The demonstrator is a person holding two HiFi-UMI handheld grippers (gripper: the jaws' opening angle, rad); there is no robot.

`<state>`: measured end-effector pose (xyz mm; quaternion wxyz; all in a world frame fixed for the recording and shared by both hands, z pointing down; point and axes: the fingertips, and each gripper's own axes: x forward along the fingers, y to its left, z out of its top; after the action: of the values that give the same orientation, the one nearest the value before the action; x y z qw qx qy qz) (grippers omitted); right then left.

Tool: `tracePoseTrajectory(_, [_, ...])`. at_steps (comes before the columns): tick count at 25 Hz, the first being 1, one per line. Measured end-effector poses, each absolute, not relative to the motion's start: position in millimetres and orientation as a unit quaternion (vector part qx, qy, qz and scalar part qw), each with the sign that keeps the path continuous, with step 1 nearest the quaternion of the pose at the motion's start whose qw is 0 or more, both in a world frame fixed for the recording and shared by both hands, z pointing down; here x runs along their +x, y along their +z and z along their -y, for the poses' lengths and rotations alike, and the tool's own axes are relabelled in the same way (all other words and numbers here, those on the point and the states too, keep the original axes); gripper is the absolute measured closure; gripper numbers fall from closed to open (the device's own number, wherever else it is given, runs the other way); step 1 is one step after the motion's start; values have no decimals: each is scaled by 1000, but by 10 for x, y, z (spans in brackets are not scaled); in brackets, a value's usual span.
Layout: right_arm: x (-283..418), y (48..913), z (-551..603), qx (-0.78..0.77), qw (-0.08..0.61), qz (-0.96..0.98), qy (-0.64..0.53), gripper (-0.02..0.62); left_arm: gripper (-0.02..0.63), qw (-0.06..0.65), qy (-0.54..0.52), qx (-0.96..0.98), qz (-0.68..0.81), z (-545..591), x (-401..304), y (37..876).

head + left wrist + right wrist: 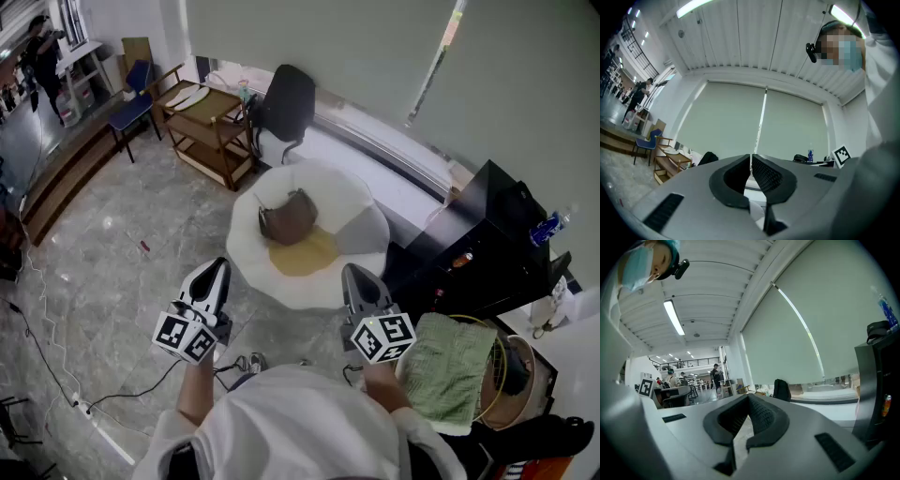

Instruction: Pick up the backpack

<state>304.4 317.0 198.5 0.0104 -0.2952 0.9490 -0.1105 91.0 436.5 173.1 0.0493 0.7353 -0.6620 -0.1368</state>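
Both are shut on nothing: my left tongs (217, 269) and right tongs (355, 275), held well short of the brown backpack (288, 217) slumped on the round white seat (361, 220). I should open one wide, reach over the yellow cushion (302, 253) and take the top loop, not the soft body. Grey stone floor (141, 216) lies around; a wooden trolley (211, 127) and drawn blinds (309, 37) stand beyond.

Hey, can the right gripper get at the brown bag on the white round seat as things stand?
Probably yes: nothing stands between the right gripper and the brown bag on the white round seat, though its jaws are shut.
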Motion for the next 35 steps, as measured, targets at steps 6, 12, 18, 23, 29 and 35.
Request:
tracePoseTrajectory(6, [2962,1986,-3149,-293,8,-950,-105,568,566,43,-124,735,665,-4344,889,1748])
tracePoseTrajectory(12, [2904,1956,-3169,-292,20,-950,-108,567,566,40,-134,742,655,-4376,876,1721])
tracePoseTrajectory(18, [2825,1886,-3205,-294,35,-949,-103,566,566,42,-112,737,665,-4352,752,1770])
tracePoseTrajectory(23, [2716,1875,-3245,-302,33,-948,-97,566,566,30,-101,738,667,-4335,605,1813])
tracePoseTrajectory(29, [2486,1931,-3326,-315,17,-945,-91,566,566,27,-129,746,653,-4406,371,1738])
tracePoseTrajectory(35, [2213,1964,-3428,-324,17,-941,-93,566,566,22,-115,751,649,-4476,97,1758])
